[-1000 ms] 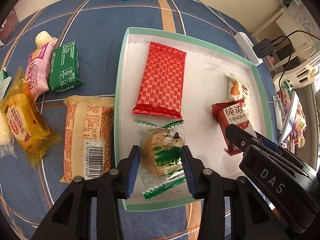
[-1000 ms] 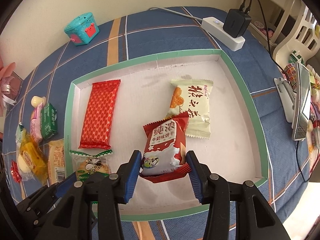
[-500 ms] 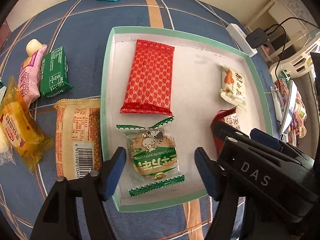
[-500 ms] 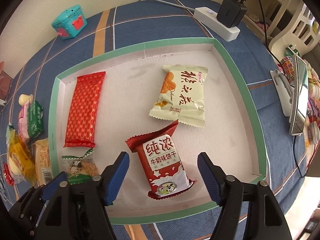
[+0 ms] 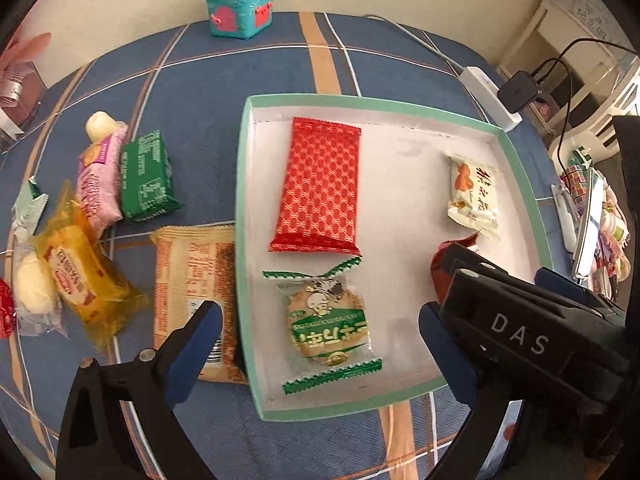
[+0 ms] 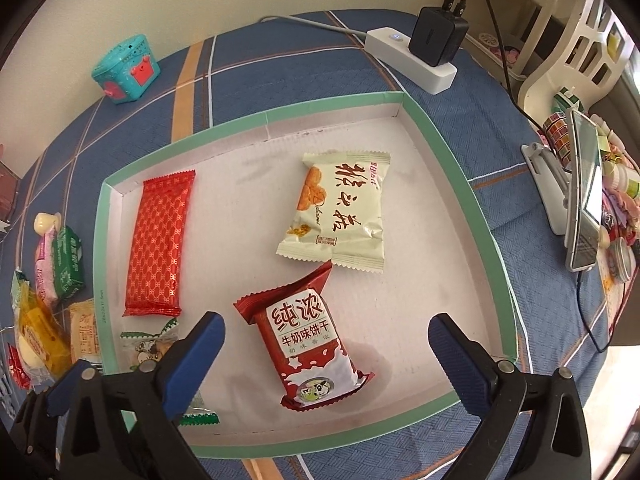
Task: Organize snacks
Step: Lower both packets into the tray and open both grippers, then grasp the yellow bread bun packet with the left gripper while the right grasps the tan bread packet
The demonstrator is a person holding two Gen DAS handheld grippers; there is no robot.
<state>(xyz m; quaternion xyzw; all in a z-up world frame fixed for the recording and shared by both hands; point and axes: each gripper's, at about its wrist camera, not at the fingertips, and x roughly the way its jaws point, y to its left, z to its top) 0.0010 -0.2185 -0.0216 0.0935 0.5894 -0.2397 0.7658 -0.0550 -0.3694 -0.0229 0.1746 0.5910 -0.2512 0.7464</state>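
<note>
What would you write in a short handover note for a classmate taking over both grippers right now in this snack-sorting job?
Left gripper: open, empty, above the green biscuit pack.
Right gripper: open, empty, above the red milk biscuit pack.
Done: four snacks lie in the tray, those two plus the long red packet and the cream packet.
Left: packets on the cloth left of the tray, including the tan packet, yellow packet, green block and pink packet. Probably take the tan one next, since it is nearest.
</note>
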